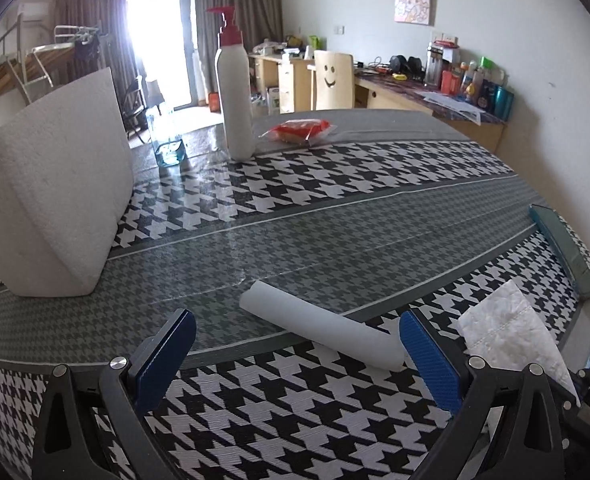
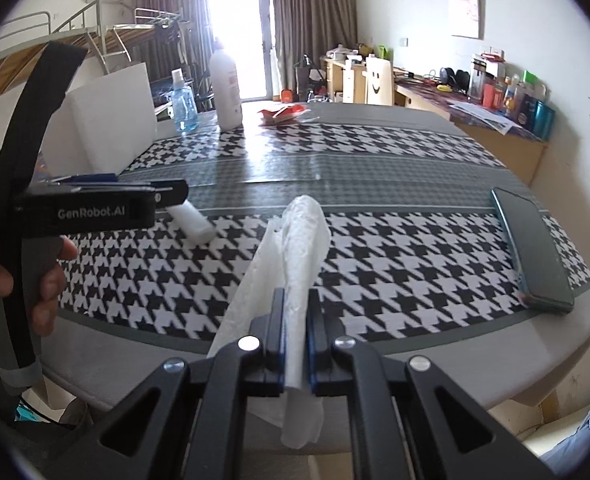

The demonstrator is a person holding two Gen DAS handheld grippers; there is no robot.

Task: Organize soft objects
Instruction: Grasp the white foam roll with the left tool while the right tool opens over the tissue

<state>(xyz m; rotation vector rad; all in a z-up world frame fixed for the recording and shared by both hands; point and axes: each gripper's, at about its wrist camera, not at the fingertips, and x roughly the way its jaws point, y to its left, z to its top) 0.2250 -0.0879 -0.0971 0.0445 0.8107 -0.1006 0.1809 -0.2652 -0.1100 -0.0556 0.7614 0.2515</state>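
Pinching a crumpled paper towel (image 2: pixel 303 240) tight: right gripper (image 2: pixel 295 320), lifted off the houndstooth table (image 2: pixel 395 248) | left gripper (image 1: pixel 295 344) jaws wide apart, nothing held | white rolled tube (image 1: pixel 323 330) lying on the table, just beside its right finger (image 1: pixel 427 356) | phone (image 2: pixel 535 256) at table's right edge

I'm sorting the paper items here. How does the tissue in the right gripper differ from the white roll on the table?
The tissue is a crumpled, limp sheet, while the white roll is a smooth, tight tube. The tissue is pinched in the right gripper, lifted off the tablecloth; the roll lies flat on it, beside the open left gripper, ungripped. Both are white and soft.
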